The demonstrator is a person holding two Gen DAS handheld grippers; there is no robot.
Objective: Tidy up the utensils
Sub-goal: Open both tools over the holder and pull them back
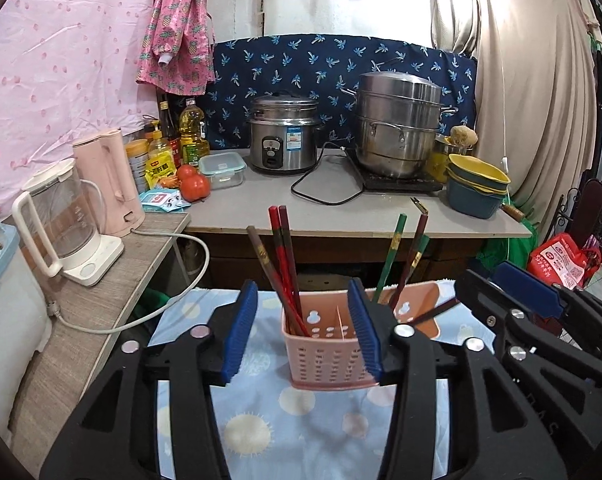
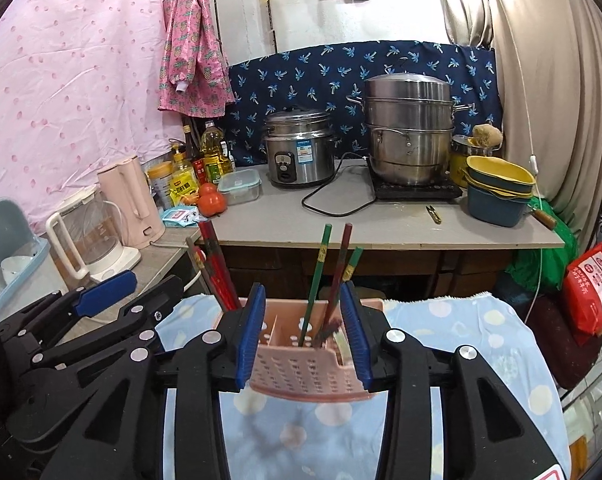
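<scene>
A pink perforated utensil basket (image 1: 325, 356) stands on a light blue dotted cloth (image 1: 301, 432). Red and brown chopsticks (image 1: 283, 252) lean in its left compartment. Green and dark red chopsticks (image 1: 397, 252) lean in the right one. My left gripper (image 1: 307, 336) is open just in front of the basket, its blue pads apart and holding nothing. In the right wrist view my right gripper (image 2: 303, 336) is open too, with the basket (image 2: 301, 368) and the green chopsticks (image 2: 319, 272) beyond its pads. The two grippers are side by side.
Behind the cloth a grey counter (image 1: 341, 220) bears a rice cooker (image 1: 283, 136), a steel steamer pot (image 1: 397, 124), stacked bowls (image 1: 477, 184), tomatoes (image 1: 193, 186) and a lidded container (image 1: 223, 168). Two kettles (image 1: 73, 216) stand on a wooden shelf at the left.
</scene>
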